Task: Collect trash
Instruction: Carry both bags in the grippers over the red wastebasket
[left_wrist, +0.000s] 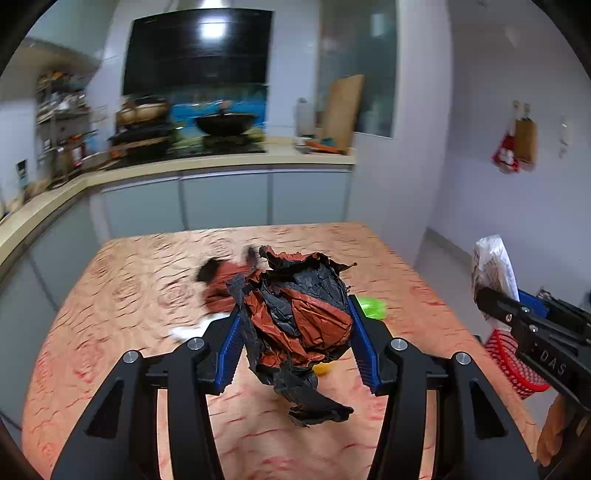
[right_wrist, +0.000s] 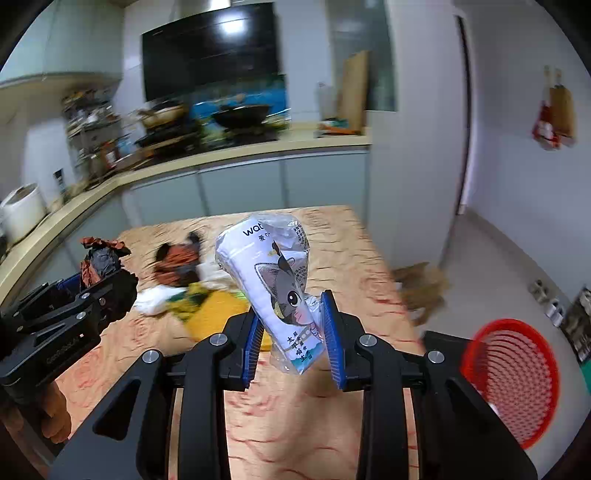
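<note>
My left gripper (left_wrist: 295, 336) is shut on a crumpled black and orange wrapper (left_wrist: 295, 314) and holds it above the patterned table (left_wrist: 129, 295). My right gripper (right_wrist: 293, 338) is shut on a clear plastic bag with a cartoon cat print (right_wrist: 277, 280), held above the table (right_wrist: 351, 258). A red mesh basket (right_wrist: 513, 380) stands to the right of the table, low down; its edge shows in the left wrist view (left_wrist: 509, 362). More trash lies on the table: another black and orange wrapper (right_wrist: 177, 264), white paper (right_wrist: 155, 299) and a yellow wrapper (right_wrist: 214, 306).
A green object (left_wrist: 373, 306) and a yellow bit (left_wrist: 321, 367) lie on the table behind the held wrapper. A kitchen counter (left_wrist: 221, 162) with stove and wok (left_wrist: 225, 123) runs along the back and left. A brown bag (right_wrist: 421, 288) lies on the floor by the wall.
</note>
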